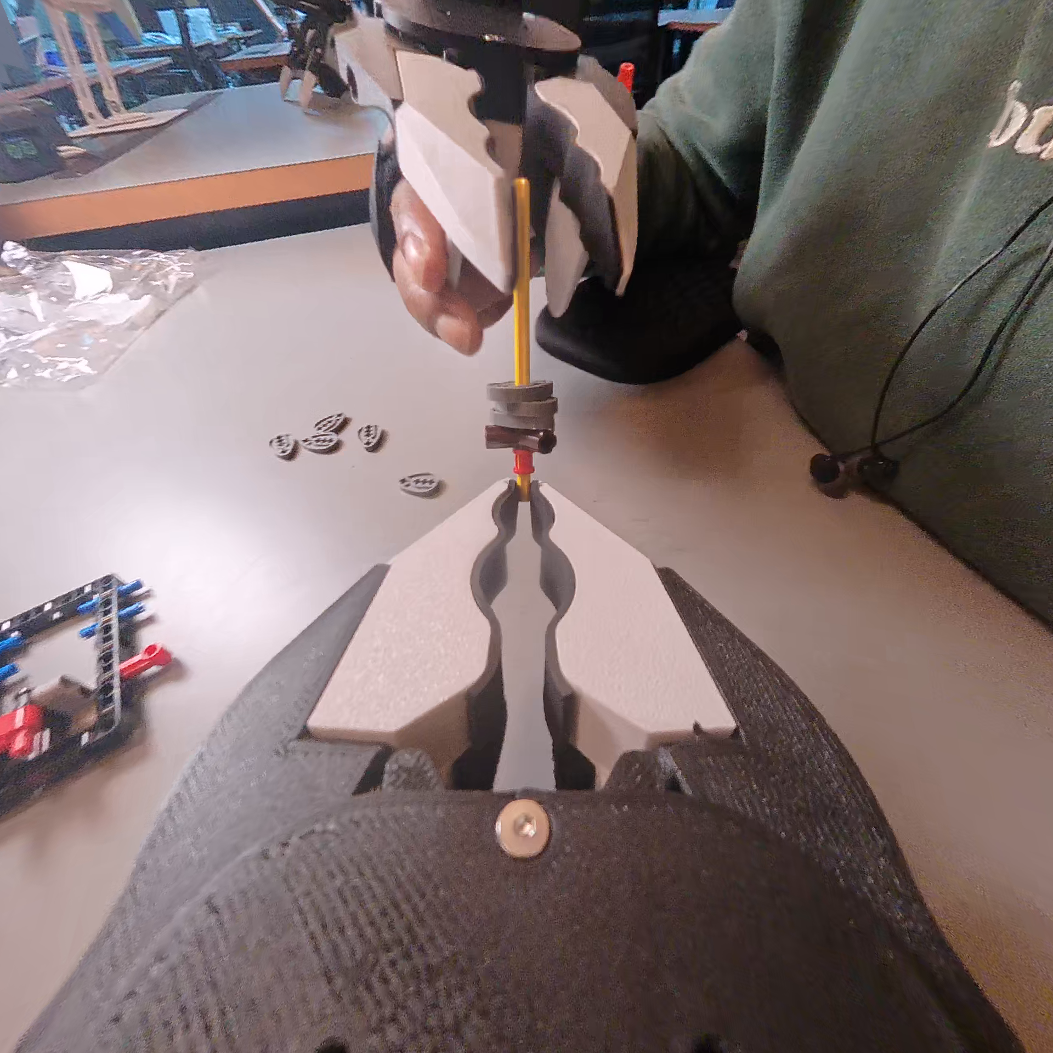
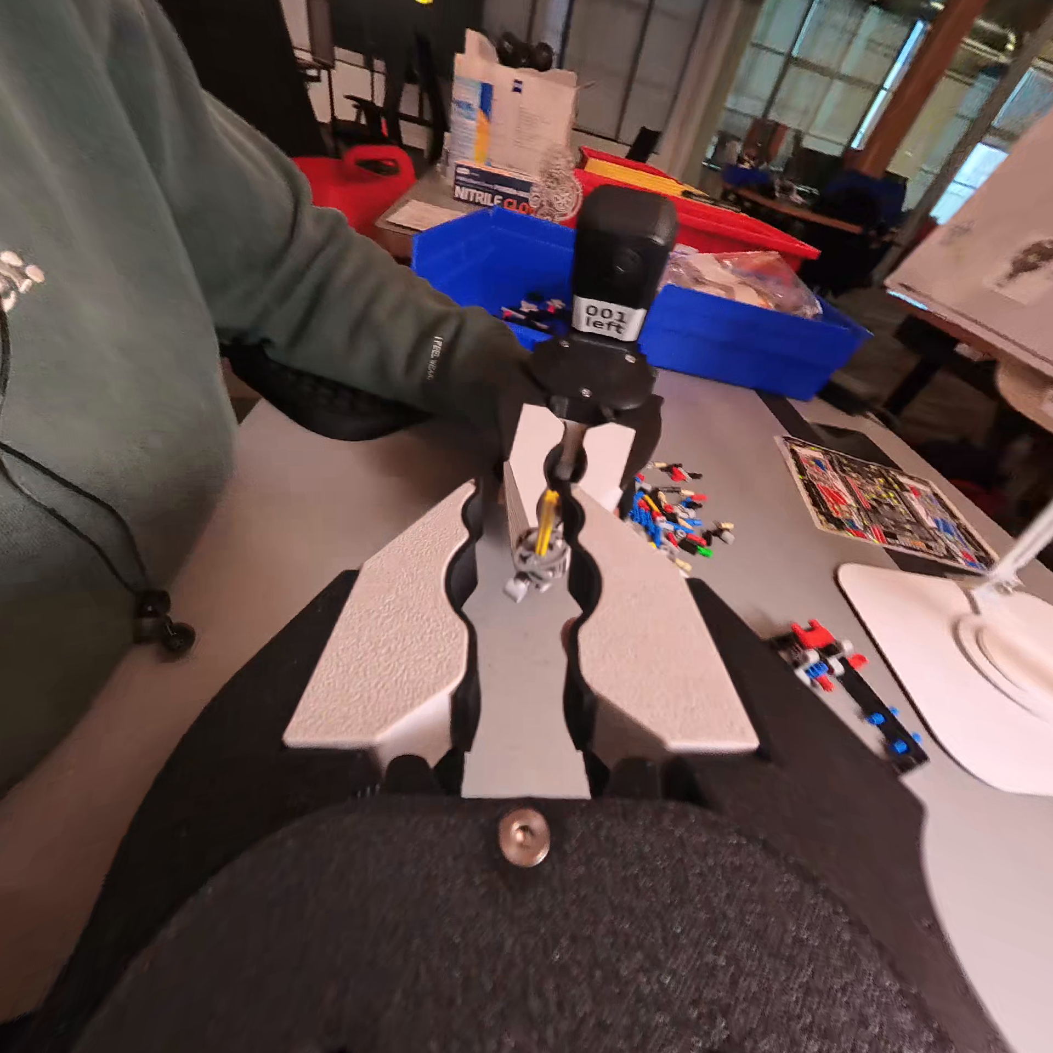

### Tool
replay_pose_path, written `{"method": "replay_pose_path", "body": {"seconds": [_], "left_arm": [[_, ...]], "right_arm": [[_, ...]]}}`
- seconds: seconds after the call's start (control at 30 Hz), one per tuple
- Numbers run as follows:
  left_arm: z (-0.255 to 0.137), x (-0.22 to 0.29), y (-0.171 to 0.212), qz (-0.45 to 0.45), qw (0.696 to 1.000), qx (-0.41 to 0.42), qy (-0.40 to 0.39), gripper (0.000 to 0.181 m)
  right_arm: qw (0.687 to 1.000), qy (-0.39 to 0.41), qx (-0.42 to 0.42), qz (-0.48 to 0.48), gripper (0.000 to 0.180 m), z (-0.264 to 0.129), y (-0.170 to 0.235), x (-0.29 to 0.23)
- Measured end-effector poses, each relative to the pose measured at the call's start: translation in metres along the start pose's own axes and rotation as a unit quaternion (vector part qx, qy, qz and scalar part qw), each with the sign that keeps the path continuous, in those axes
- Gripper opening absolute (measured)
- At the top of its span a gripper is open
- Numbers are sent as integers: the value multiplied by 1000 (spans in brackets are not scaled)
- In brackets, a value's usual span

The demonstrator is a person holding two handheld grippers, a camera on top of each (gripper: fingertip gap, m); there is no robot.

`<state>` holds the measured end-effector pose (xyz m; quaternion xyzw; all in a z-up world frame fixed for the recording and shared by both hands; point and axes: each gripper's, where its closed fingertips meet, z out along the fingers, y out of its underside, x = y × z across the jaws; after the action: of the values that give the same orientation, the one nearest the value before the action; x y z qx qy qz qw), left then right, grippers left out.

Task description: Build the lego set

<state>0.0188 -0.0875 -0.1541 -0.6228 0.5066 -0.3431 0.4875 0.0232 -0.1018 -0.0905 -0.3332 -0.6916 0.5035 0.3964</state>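
Observation:
A yellow axle [image 1: 521, 336] runs between my two grippers, above the grey table [image 1: 228, 513]. It carries stacked grey cam pieces [image 1: 521, 407], a dark brown connector [image 1: 518, 440] and a red bush [image 1: 523, 461]. My left gripper [image 1: 524, 491] is shut on the axle's near end, just below the bush. My right gripper [image 1: 533, 290] is open, its fingers on either side of the axle's far end. In the right wrist view the axle [image 2: 546, 521] and cams [image 2: 541, 561] show in the gap of my right gripper [image 2: 527, 490], with the left gripper [image 2: 561, 476] beyond.
Several loose grey cams [image 1: 330, 439] lie on the table. A black frame with blue pins [image 1: 85, 644] sits at left, a crumpled bag [image 1: 74, 307] behind it. In the right wrist view are a parts pile [image 2: 678, 524], a printed sheet [image 2: 877, 513], a blue bin [image 2: 741, 336] and a lamp base [image 2: 968, 655]. My hands' fingertips stand some 6 cm from each other.

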Motion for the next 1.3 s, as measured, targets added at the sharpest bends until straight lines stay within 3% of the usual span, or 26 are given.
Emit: {"method": "replay_pose_path", "body": {"seconds": [0.13,0.4,0.53,0.67,0.97,1.1,1.3], "left_arm": [[4,7,-4,-4,1000,8,17,3],[3,10,-7,-10,999,20,27,2],[3,11,-8,-9,999,22,29,2],[3,12,-8,-9,999,23,32,2],[2,13,-9,-11,999,27,33,2],[3,13,-9,-11,999,25,33,2],[4,14,-8,-10,999,21,34,2]], "right_arm": [[1000,0,3,-20,1,5,-2,-5],[1000,4,19,-12,2,2,-6,-3],[1000,-2,15,-6,23,1,-4,-3],[1000,-2,16,-17,1,2,-4,-6],[1000,0,20,-9,2,-1,-4,-4],[1000,3,25,-2,15,-3,-5,-1],[1000,-5,22,-11,1,-3,-4,-6]]}}
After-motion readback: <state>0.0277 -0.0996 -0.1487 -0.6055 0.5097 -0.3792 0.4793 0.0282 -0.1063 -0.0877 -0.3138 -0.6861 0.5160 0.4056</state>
